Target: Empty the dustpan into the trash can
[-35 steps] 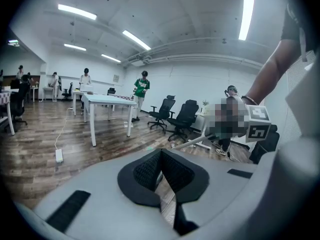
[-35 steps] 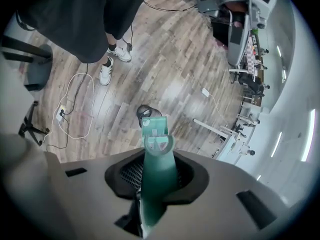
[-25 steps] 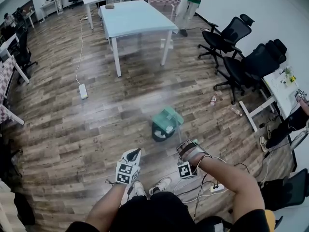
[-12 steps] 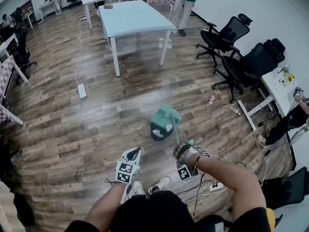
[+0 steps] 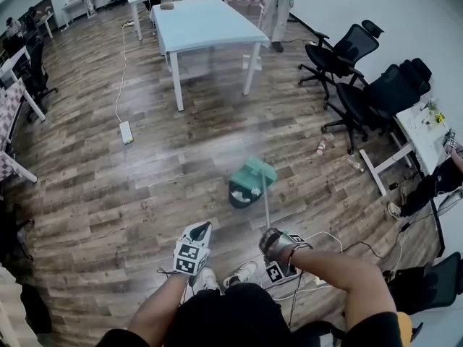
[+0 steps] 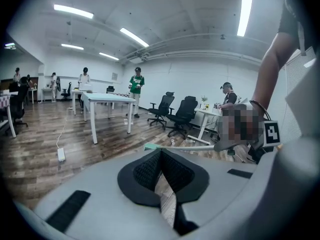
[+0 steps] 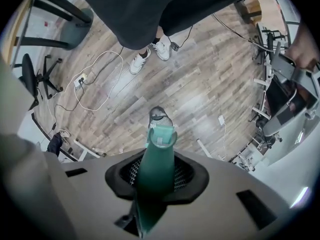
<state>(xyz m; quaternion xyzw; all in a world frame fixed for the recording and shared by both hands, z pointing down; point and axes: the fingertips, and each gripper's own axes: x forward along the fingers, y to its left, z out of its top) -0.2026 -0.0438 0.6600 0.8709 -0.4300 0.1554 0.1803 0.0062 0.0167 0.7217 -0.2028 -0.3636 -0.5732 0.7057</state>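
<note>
As the wood floor [image 5: 108, 194] bears a dark trash can [image 5: 241, 196], the green dustpan [image 5: 255, 172] tilts over the can, its long handle [image 5: 265, 208] clamped in the right hand-held gripper [image 5: 268, 234], that forearm [image 5: 333, 266] angled toward it; short of the can, the left hand-held gripper [image 5: 203, 229] is closed, empty.

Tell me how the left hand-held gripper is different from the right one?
The right hand-held gripper is shut on the green handle; the left hand-held gripper is shut on nothing. The right hand-held gripper holds the dustpan out at the trash can; the left hand-held gripper carries nothing. Both are grey.
</note>
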